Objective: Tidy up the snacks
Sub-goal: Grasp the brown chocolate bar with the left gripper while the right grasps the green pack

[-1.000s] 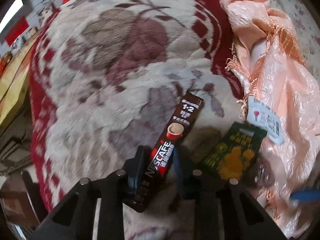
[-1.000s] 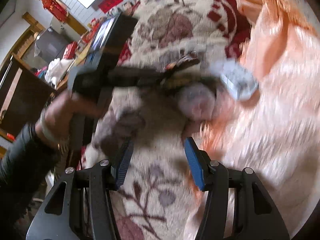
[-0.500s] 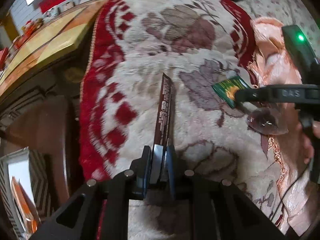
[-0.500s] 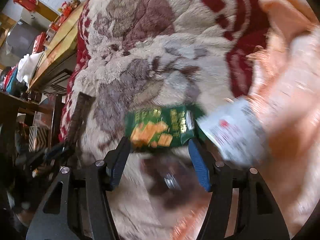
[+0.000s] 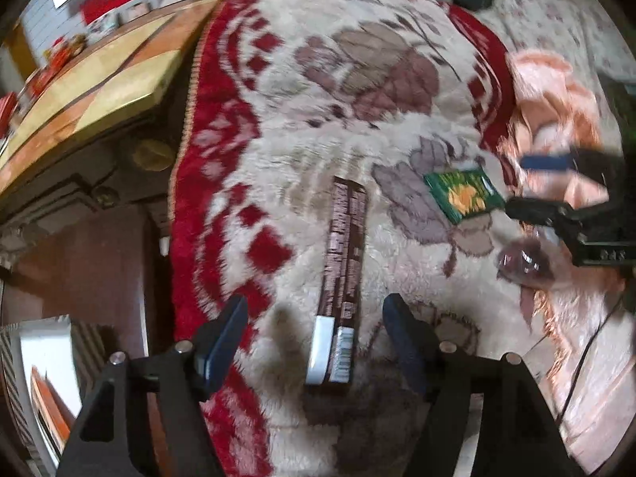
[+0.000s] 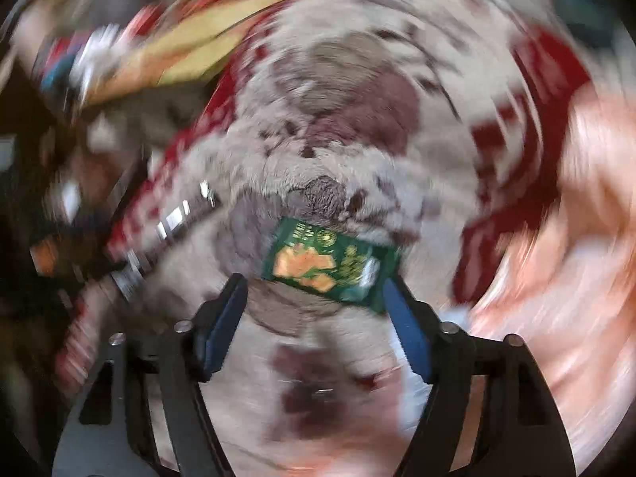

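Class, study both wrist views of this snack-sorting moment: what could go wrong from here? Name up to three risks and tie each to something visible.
1. The coffee stick lies on plush blanket between the opening left gripper jaws; soft pile could let it tilt or roll.
2. The green packet sits skewed at the opening right gripper, near one pad, so it may snag.
3. The right view is heavily blurred, which suggests fast motion and possible misplacement.
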Motion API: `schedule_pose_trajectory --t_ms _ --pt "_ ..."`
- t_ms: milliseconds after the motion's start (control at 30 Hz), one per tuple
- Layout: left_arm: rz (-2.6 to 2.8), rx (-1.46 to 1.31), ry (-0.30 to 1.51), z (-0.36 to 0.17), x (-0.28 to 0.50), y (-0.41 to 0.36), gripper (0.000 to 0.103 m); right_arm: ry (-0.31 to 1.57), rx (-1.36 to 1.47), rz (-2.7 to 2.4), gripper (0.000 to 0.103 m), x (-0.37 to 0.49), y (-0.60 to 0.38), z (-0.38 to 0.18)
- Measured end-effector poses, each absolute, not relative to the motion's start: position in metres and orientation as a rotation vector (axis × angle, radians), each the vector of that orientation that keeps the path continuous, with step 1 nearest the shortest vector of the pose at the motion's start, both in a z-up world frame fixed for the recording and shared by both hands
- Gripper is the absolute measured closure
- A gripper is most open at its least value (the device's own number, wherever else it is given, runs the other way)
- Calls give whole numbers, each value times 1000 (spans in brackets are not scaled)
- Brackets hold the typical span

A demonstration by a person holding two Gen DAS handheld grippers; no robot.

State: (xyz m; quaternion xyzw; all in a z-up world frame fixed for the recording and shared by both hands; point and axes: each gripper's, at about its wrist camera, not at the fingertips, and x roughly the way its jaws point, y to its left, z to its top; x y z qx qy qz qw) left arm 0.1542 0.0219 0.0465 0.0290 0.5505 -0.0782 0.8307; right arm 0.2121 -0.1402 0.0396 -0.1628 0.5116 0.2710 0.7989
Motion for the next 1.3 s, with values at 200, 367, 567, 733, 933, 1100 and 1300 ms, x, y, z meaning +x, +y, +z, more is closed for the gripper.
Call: schedule_pose_trajectory --t_ms 200,367,567,733,933,1100,1300 --pt "-268 133 1233 32 168 2 29 1078 -699 744 31 225 -119 17" --pt "-243 133 1276 19 181 3 23 1116 -818 832 31 239 -107 -2" --pt "-226 89 1275 10 187 1 20 1192 -694 836 63 248 -106 -8" --pt "-193 58 1233 16 177 13 60 1159 -645 794 93 225 -110 0" --pt "-161 10 1239 23 161 30 91 1135 -475 804 93 200 -109 31" --pt "-186 -12 1251 22 148 33 92 1212 -176 880 93 175 -117 33" --pt "-125 -45 1232 27 147 43 90 1221 -191 746 79 157 -110 24"
